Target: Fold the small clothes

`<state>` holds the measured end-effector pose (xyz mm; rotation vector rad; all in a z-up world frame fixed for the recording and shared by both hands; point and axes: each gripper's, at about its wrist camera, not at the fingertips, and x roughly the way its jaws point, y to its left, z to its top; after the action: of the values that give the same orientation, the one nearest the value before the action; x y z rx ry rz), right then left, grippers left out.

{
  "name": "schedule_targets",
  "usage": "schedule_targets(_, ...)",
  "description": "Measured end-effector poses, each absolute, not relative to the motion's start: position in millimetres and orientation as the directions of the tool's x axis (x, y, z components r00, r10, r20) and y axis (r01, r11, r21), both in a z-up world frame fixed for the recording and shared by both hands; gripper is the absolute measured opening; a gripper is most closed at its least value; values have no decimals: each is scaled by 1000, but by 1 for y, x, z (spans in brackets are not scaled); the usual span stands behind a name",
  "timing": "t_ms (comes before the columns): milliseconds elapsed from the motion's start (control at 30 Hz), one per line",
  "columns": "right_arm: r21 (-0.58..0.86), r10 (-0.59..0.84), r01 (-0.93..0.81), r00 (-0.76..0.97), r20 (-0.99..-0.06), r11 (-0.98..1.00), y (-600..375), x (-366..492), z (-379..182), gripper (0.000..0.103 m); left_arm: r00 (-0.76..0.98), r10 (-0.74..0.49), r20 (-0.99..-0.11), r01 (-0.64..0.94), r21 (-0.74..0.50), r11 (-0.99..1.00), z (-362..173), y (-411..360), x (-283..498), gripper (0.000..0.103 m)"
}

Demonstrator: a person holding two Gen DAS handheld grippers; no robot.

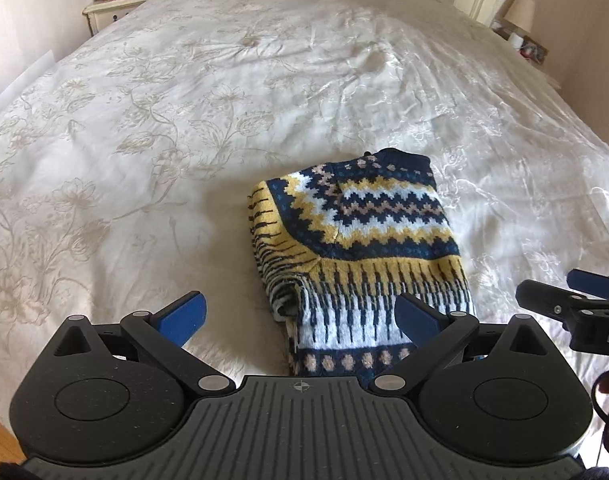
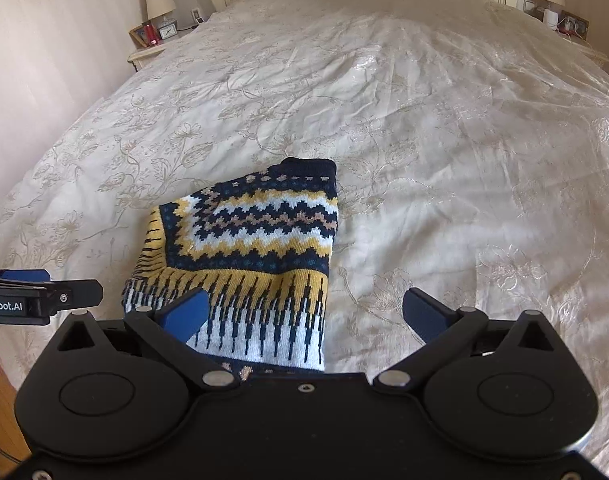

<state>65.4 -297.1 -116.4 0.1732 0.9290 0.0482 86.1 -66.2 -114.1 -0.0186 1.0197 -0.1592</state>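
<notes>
The sweater [image 1: 360, 256] lies folded into a compact bundle on the bed [image 1: 184, 120], at about 6 o'clock of the cover, near its foot edge. The left tool [image 1: 300, 316] stands wide open above its near hem, and the right tool [image 2: 304, 316] is open too; neither holds anything. The fold seems finished. The next move probably calls for tidying the loose edge at 7 o'clock, or fetching another garment.
</notes>
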Motion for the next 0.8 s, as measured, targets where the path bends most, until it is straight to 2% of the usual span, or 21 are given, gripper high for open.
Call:
schedule_targets(100,192,141,19,611,-779,981,-300,50,-107,102,507,-75,-859,72,-45,996,-104,-74,75,101)
schedule_targets(333,215,173,-14,647,-742,976,-302,20,-89,102,555,-69,-829,34,-60,998,-81,-83,45,100)
schedule_targets(567,218,187,-40,675,-713,975,-299,1,-76,102,581,54,-812,-9,60,998,-69,-96,25,100)
schedule_targets(800,184,154,-33,704,-694,982,-295,-16,-67,102,598,40,-801,13,59,998,-62,-99,8,93)
